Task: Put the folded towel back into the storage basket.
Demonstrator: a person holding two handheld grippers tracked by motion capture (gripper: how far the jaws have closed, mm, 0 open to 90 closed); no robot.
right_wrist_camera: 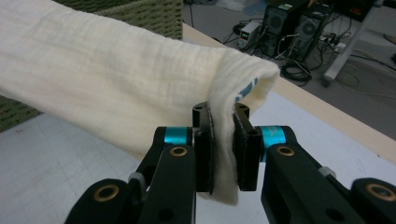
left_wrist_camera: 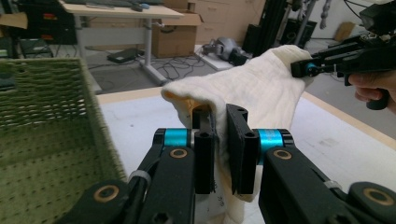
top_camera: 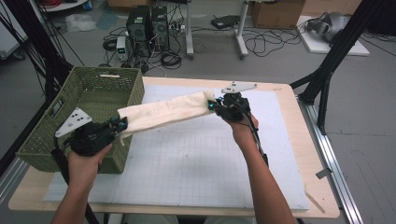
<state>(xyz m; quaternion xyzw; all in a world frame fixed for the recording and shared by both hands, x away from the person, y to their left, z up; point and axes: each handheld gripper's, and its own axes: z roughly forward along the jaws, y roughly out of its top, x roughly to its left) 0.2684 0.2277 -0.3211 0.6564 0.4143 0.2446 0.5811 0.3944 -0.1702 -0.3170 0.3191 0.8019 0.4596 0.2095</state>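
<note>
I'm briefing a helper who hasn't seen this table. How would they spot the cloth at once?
Find the green wicker basket at the table's left end. From its near right corner a cream cloth stretches in the air above the white mat, clamped at one end by the left gripper and at the other by the right gripper. It is the one soft, pale thing held off the table.

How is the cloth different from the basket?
The cloth is cream, soft and folded; the basket is green, stiff and woven. The cloth hangs in the air, stretched between the left gripper and the right gripper, while the basket sits on the table. Both are at the table's left side.
</note>
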